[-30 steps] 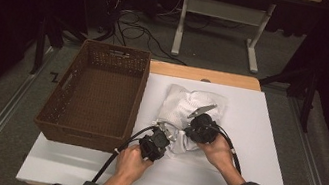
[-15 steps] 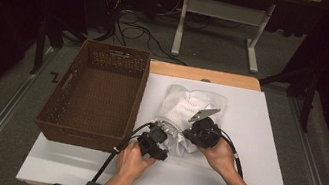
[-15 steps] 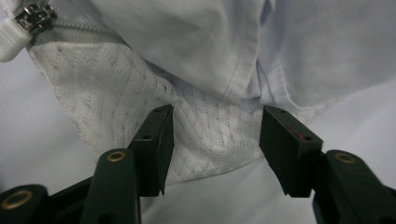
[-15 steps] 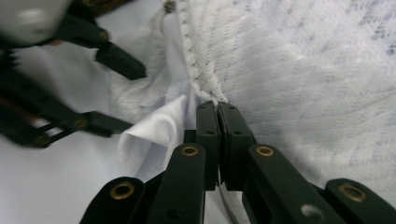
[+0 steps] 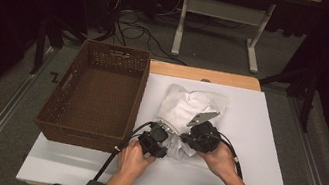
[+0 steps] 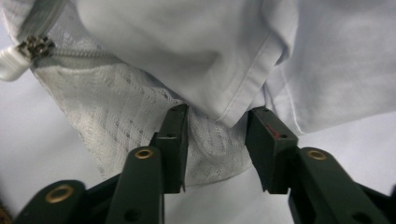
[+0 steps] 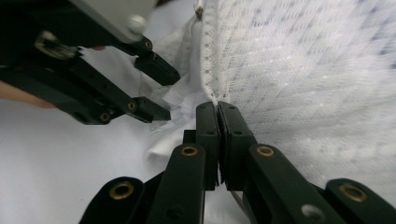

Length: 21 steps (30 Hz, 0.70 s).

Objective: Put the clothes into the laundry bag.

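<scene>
Mesh laundry bag [image 5: 189,108] lies on the white table [image 5: 258,123] beside the wicker basket [image 5: 96,96]; the right gripper [image 7: 217,106] pinches its mesh edge, while the left gripper [image 6: 217,122], jaws parted and just closing, straddles the white garment [image 6: 187,51] without pressing it

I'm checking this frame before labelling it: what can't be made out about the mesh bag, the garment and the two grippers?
- Mesh bag: high view, its near end is hidden under both grippers.
- White garment: left gripper view, cut off by the top edge; its kind is unclear.
- Zipper: its tape runs out of the frame's top.
- Right gripper: the mesh edge vanishes between the shut fingers, so how deep it sits is hidden.
- Left gripper: cloth between the fingers; contact unclear.
</scene>
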Each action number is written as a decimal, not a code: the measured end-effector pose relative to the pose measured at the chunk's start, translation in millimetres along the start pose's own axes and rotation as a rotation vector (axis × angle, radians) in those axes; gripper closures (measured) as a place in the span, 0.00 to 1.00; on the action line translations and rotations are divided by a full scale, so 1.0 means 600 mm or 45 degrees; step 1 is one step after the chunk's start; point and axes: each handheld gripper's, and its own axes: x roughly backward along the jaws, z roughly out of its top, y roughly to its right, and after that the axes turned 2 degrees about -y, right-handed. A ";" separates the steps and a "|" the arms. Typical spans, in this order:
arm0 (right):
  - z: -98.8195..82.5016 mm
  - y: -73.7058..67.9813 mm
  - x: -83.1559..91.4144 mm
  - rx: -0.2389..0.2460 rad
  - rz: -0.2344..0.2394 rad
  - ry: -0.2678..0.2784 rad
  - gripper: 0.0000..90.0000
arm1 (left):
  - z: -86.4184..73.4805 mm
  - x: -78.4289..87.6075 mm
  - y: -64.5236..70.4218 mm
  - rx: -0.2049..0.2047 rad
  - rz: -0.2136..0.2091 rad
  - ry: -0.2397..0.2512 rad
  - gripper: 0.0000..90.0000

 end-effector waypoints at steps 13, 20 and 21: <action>0.015 0.016 -0.063 -0.023 -0.045 -0.085 0.99 | -0.001 0.006 -0.003 -0.062 -0.025 -0.022 0.98; 0.025 0.025 -0.076 -0.003 -0.104 -0.116 0.99 | -0.012 0.018 -0.001 -0.085 -0.070 -0.016 0.99; 0.028 0.026 -0.078 -0.002 -0.110 -0.116 0.99 | -0.014 0.019 -0.002 -0.081 -0.084 -0.015 0.99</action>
